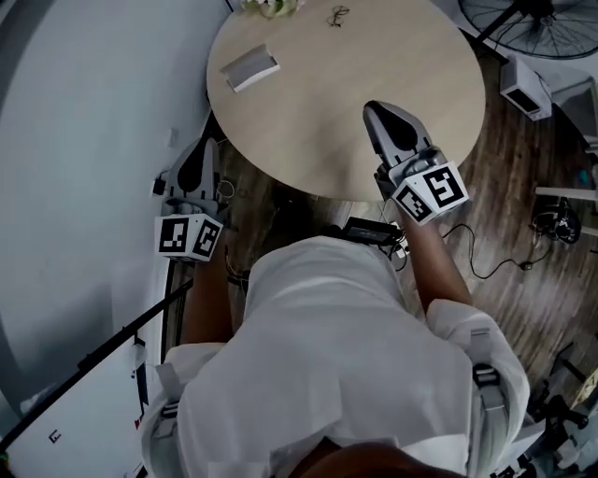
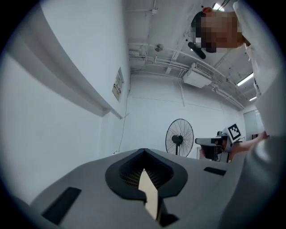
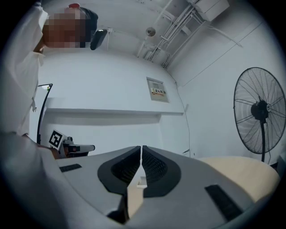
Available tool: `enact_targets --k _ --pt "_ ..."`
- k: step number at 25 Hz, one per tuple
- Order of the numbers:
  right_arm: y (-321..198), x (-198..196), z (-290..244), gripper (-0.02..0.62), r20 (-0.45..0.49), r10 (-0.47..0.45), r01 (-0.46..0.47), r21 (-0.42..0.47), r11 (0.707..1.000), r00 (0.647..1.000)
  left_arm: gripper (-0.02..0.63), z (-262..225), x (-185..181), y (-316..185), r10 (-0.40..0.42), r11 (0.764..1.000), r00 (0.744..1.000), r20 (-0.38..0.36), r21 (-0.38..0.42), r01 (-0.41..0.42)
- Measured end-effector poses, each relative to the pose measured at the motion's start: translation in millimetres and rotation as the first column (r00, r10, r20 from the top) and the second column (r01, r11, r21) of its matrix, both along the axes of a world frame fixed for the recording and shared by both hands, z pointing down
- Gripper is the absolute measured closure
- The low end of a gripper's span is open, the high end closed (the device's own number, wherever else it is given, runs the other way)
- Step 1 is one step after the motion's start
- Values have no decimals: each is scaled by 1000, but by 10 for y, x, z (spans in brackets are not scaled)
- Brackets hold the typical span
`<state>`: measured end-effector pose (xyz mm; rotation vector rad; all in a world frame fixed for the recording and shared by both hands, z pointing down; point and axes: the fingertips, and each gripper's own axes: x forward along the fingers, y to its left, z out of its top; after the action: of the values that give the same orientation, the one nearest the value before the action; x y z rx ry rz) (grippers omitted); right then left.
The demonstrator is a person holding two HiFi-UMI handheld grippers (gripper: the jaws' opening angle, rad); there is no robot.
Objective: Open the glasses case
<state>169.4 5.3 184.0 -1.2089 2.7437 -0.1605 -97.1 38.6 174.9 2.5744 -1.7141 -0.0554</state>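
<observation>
Round, pale wood-grain counter (image 1: 374, 56); the flat grey rectangular glasses case (image 1: 250, 67) lies well ahead of the right claw (image 1: 371, 107), to its left. Left claw (image 1: 207, 145) hangs off the counter's edge; both claws are closed together on nothing.

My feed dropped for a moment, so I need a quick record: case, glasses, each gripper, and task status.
case: grey, looks shut, lying on the far left of the table
glasses: near the table's far edge, apart from the case
left gripper: shut, empty, beside the table's left edge
right gripper: shut, empty, over the table's near edge
contact: neither gripper touches the case
task: not yet begun
</observation>
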Motion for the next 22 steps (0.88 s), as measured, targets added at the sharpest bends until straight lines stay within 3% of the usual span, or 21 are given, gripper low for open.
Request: enact_targets --k 7,22 --pt "652 453 193 568 34 31 -30 -33 999 999 594 57 134 683 -31 999 999 9 -44 32" --pt "1823 213 706 568 -94 45 -58 -143 988 995 594 493 467 1567 181 975 982 -51 -120 -186"
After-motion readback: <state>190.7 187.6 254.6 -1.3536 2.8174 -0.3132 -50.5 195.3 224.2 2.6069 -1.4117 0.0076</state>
